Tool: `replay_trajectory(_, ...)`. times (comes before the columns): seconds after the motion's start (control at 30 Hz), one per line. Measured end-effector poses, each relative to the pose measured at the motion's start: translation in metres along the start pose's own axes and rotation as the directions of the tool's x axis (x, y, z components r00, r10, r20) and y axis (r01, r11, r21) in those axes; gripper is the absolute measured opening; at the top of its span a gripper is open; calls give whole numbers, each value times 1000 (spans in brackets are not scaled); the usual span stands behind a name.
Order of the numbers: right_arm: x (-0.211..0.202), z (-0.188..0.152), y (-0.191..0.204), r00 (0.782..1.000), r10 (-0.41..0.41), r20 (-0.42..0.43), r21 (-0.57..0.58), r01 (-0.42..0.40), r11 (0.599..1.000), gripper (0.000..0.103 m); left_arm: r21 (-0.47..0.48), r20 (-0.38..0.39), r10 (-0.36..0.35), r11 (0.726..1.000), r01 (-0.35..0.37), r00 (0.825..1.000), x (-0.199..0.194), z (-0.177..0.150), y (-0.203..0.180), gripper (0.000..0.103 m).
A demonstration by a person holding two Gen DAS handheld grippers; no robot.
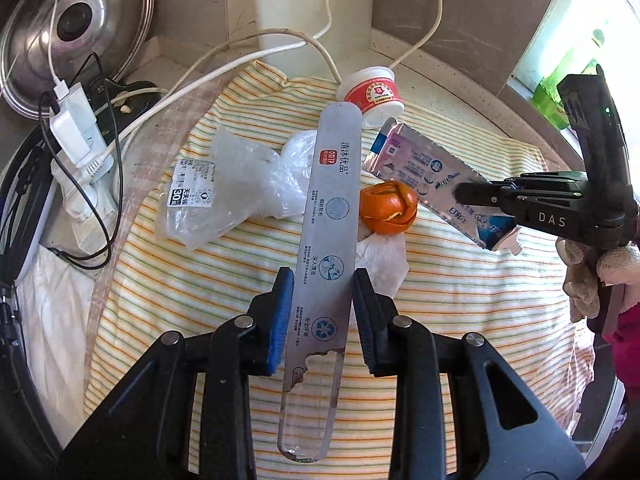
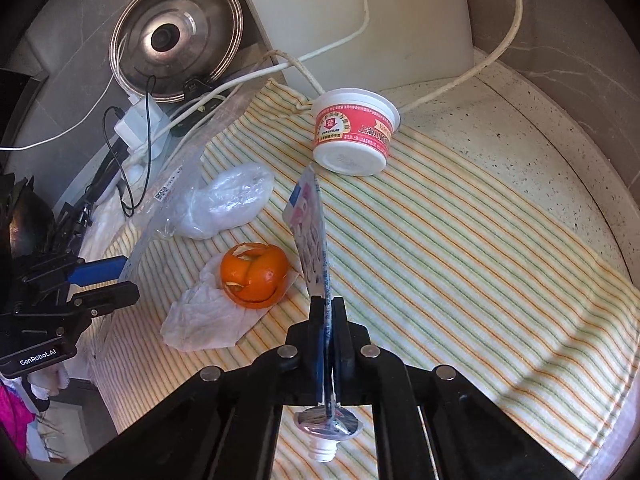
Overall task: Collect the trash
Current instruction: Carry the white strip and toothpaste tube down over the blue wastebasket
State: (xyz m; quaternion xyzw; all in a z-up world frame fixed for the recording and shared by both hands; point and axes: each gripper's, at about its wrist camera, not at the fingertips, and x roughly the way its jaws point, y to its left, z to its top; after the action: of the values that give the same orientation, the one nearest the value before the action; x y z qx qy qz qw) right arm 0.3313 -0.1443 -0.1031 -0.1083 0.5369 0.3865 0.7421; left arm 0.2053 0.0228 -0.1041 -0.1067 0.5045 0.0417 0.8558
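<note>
Striped cloth (image 2: 460, 248) covers most of a speckled counter (image 2: 540, 128); trash is scattered over its middle and far part. No bin or collecting bag visible in either view.

Pot lid (image 2: 176, 38) leans at the far left, with a white charger (image 1: 74, 124) and loose cables (image 1: 248, 56) just in front of it. None of this looks like trash.

Still lying on the cloth:
- clear plastic bag (image 1: 224, 188), crumpled, left of centre, a printed label on it
- red-and-white cup (image 2: 354, 132), tipped on its side at the far edge
- crumpled tissue (image 2: 204, 320), near side of centre
- orange peel (image 2: 254, 276), curled into a ball, resting on the tissue

In hand:
- Left gripper (image 1: 322, 300): a long silver wrapper strip (image 1: 330, 216) stands between the fingers, torn at its near end. The blue pad touches one edge; the other finger shows a sliver of gap, so I cannot tell if the grip is firm.
- Right gripper (image 2: 327, 320): fingers pinched tight on a flattened toothpaste tube (image 2: 310, 224), held edge-up clear of the cloth, nozzle end toward the camera.

Judgement: early to midway. Two pieces appear lifted, four left on the cloth, nothing seen deposited yet.
</note>
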Motion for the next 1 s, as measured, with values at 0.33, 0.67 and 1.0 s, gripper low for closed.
replay_trajectory(0.33, -36, -29, 17, 998, 12, 67, 61, -16, 998, 1, -20, 26, 4, 1000, -4, 1000, -37, -41, 6, 30)
replay_trajectory(0.67, -69, -62, 47, 993, 18, 113, 97, -29, 995, 1, -43, 33, -14, 999, 16, 999, -64, -82, 18, 30)
replay_trajectory(1.0, -99, -121, 93, 990, 30, 136, 145, -50, 988, 1, -7, 23, -61, 998, 62, 998, -90, -137, 23, 30)
